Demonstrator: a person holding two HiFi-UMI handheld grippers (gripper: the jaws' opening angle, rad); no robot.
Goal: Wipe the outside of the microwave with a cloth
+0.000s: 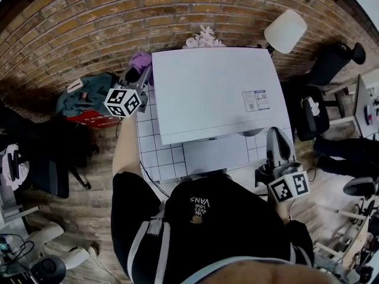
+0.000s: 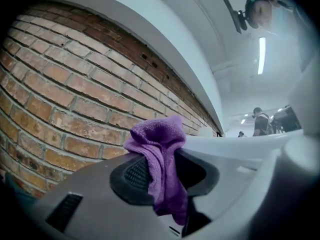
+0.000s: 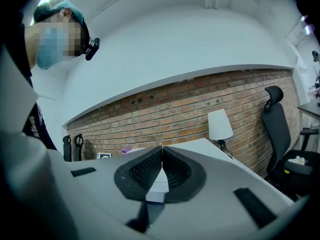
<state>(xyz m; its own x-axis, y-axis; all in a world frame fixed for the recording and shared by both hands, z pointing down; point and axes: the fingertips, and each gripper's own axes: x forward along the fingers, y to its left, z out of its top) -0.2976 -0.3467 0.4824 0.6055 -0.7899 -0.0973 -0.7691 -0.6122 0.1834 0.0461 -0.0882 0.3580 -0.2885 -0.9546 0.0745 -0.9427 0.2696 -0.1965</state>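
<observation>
The white microwave (image 1: 210, 90) stands on a tiled table, seen from above in the head view. My left gripper (image 1: 137, 73) is at the microwave's back left corner, shut on a purple cloth (image 1: 141, 60). In the left gripper view the purple cloth (image 2: 161, 161) hangs bunched between the jaws, beside the microwave's white side (image 2: 240, 146). My right gripper (image 1: 277, 149) sits by the microwave's front right corner, jaws closed with nothing between them. In the right gripper view the microwave's top (image 3: 197, 146) lies just past the right gripper (image 3: 162, 148).
A brick wall (image 1: 89, 22) runs behind the microwave. A white lamp (image 1: 285, 31) stands at the back right, a black office chair (image 1: 311, 114) to the right. Bags (image 1: 86, 96) lie on the floor at left. The white tiled table (image 1: 155, 152) shows in front.
</observation>
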